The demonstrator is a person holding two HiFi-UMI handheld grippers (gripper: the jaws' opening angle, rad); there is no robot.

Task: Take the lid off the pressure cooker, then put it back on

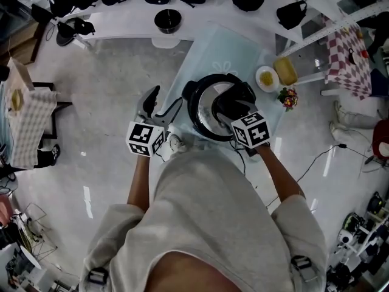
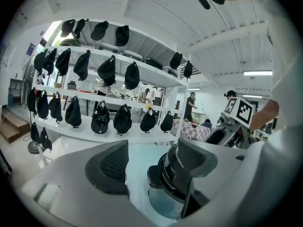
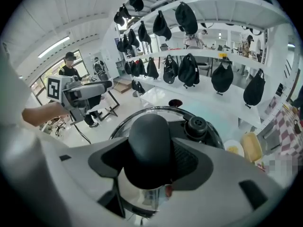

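Note:
The pressure cooker (image 1: 208, 109) stands on a pale blue glass table (image 1: 237, 53), its steel lid (image 3: 191, 115) resting on the pot. My right gripper (image 1: 233, 108) reaches over it from the near side. In the right gripper view its jaws are shut on the lid's black handle (image 3: 147, 141), with the black valve (image 3: 197, 125) just beyond. My left gripper (image 1: 163, 104) hovers open beside the cooker's left side, holding nothing. In the left gripper view the cooker's body (image 2: 166, 186) shows between and behind the open left gripper (image 2: 151, 167).
On the table right of the cooker are a small plate of yellow food (image 1: 266, 78), a yellow container (image 1: 285, 70) and a small flower bunch (image 1: 287, 97). A black bowl (image 1: 168, 20) sits on the white shelf behind, with several black caps. A checkered table (image 1: 347, 56) stands far right.

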